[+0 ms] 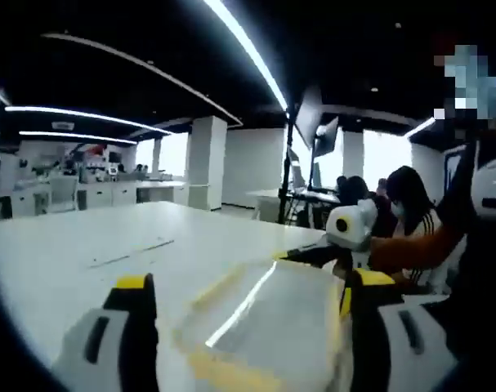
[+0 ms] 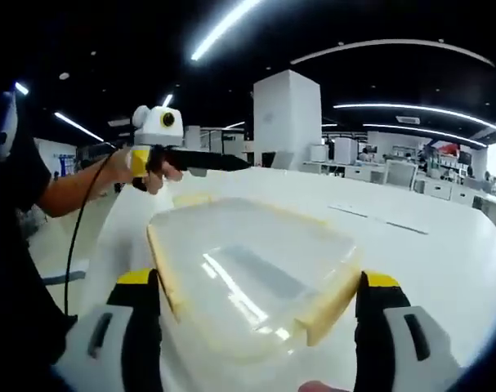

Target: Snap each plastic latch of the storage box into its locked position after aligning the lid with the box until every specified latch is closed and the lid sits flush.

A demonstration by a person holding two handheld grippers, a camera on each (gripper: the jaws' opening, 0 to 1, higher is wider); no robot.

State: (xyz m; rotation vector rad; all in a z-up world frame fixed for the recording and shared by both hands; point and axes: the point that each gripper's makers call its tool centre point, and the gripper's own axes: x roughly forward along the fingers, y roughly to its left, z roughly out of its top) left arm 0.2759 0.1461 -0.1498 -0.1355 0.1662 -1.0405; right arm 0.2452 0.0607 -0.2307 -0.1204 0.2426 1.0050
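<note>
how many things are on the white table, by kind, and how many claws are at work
storage box with clear lid: 1
yellowish latches seen on the box: 3
claws: 2, left claw and right claw, both with jaws open around the box
white table: 1
total: 7

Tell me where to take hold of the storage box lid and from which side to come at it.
Grip the lid at its long yellowish edges, one on either side, coming from the near end with the right gripper, whose fingers already straddle it. The clear centre panel is broad and smooth, offering no purchase; the raised rims give the only ledge.
</note>
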